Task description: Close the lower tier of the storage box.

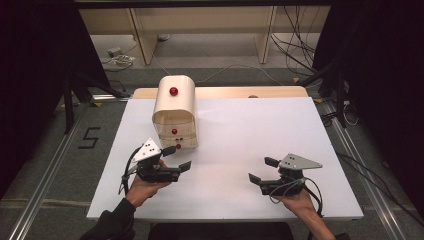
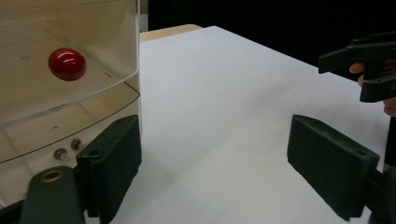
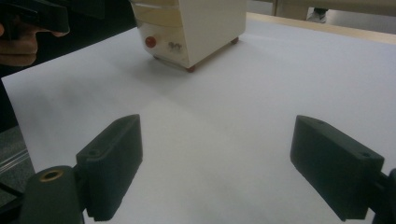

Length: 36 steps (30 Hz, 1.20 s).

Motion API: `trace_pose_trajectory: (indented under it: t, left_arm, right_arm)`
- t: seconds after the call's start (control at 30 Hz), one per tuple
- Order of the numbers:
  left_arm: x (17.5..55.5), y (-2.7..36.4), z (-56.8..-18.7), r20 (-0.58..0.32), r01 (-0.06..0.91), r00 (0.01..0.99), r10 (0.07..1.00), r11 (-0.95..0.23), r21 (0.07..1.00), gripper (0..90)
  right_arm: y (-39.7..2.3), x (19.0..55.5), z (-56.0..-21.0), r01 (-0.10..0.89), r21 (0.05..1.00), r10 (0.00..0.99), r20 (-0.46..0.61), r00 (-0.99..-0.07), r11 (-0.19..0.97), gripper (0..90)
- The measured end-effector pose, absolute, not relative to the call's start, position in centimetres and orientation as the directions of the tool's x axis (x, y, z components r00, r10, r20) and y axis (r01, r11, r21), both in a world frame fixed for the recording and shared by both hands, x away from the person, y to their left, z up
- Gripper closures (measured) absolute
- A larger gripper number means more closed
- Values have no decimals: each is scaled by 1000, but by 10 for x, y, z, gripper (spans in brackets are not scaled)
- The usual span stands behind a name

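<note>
Drawers make the landmark: a small cream drawer cabinet [image 1: 174, 112] with a rounded top stands on the white table [image 1: 240, 150], toward its far left part. It has a red knob [image 1: 173, 91] on its top and two smaller red knobs on the drawer fronts that face the person, one above the other.

Left gripper [image 1: 177, 158] sits just in front of the cabinet's lower drawer, at its near right corner, held by the person's left hand [image 1: 145, 186]. Its jaws stand wide apart and hold nothing. In the left gripper view, one jaw lies close against the clear curved drawer front [image 2: 70, 93], though I cannot tell whether it touches, while the other jaw hangs over bare table well to the side; a red drawer knob [image 2: 67, 64] shows above the nearer jaw, not between the two.

Right gripper [image 1: 264, 169] is well apart from the cabinet, off to its right and nearer the person, held by the right hand [image 1: 300, 200]. Its jaws are also spread wide and grip nothing, with only white table surface between them in the right gripper view. From there the cabinet [image 3: 196, 28] stands farther off, its lower knob [image 3: 150, 41] facing the left gripper's hand.
</note>
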<state>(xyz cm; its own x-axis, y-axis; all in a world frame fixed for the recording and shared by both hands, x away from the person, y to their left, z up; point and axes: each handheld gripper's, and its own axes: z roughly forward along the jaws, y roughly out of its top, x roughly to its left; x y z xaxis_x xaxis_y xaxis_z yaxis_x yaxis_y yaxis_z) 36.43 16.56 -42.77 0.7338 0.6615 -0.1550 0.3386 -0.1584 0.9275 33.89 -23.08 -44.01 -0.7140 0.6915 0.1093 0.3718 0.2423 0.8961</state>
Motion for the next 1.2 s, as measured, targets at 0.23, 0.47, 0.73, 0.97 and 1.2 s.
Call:
trace_pose_trajectory:
  t: [0.23,0.47,0.73,0.97,1.2]
  left_arm:
    - [359,166,-426,-161,334,742,651,-151,930,160]
    - [349,167,-427,-147,329,763,629,-182,927,160]
    - [341,166,-428,-149,328,762,630,-177,928,159]
    - [337,164,-430,-137,324,768,626,-194,926,156]
    - [336,165,-431,-142,333,746,651,-180,925,144]
  right_arm:
    - [-231,339,-441,370,896,691,106,-715,244,175]
    - [-232,337,-440,368,898,695,105,-711,241,175]
    - [-233,335,-441,365,899,693,101,-714,244,175]
    - [-233,333,-441,362,900,693,101,-714,242,175]
    - [-233,331,-441,361,901,692,101,-715,241,174]
